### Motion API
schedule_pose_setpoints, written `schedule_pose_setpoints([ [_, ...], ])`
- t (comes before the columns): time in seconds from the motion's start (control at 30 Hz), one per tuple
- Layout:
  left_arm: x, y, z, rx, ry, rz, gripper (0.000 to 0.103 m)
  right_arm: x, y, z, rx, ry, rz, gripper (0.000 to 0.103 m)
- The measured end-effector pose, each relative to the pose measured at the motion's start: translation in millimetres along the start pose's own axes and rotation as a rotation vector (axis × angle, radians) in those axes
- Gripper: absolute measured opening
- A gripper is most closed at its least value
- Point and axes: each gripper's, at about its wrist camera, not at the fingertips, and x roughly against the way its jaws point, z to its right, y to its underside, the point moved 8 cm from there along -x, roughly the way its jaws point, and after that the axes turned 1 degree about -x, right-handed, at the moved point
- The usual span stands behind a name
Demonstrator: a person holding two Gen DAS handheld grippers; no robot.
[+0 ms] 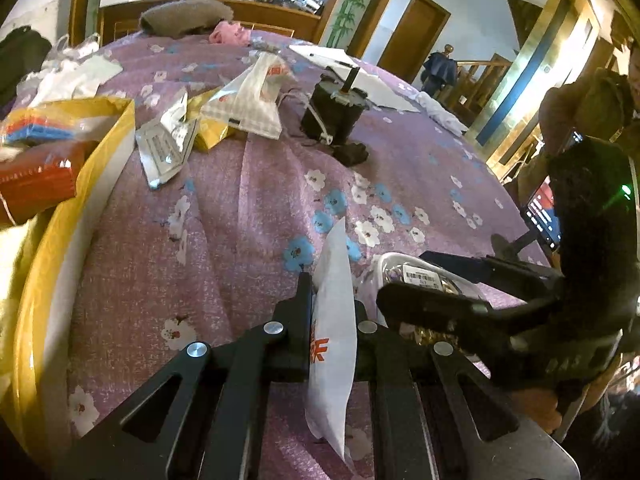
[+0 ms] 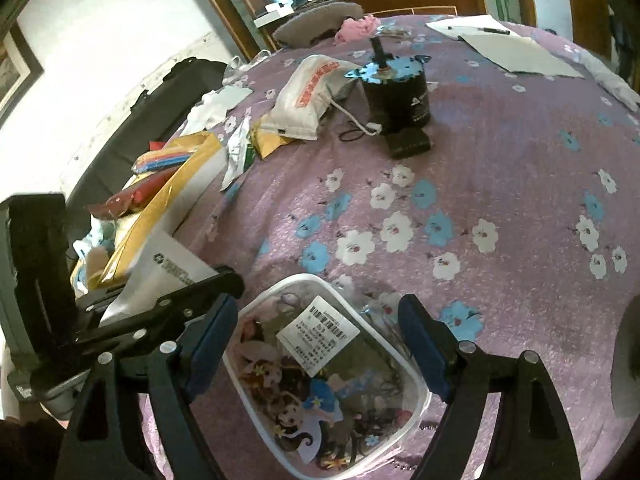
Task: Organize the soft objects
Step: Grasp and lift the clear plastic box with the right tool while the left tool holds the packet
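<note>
Pouch lies between the spread right gripper fingers, beside the left gripper clamped on a white packet.

Between the fingers of the left tool, a white pouch carries orange characters, unreadable. Between the fingers of the right tool, a clear packet bears a barcode label, too small to read.

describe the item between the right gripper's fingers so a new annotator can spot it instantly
On the purple floral bedspread, look at the near edge, where the open right gripper straddles a clear pouch. It has a white rim, a white barcode label and cartoon girl figures inside, unlike the plain white packet pinched in the left gripper.
</note>
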Motion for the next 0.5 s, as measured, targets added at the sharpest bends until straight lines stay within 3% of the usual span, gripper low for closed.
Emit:
schedule_pose_setpoints([
  [0.23, 17.2, 11.3, 3.3, 0.020, 0.004, 0.016, 0.006, 10.6, 19.9, -11.8, 0.024, -0.040, -0.022, 0.083],
  [0.5, 34.8, 6.1, 5.5, 0.043, 0.023, 0.035, 0.006, 10.2, 31.0, -16.0, 0.049, -0.013, -0.035, 0.083],
])
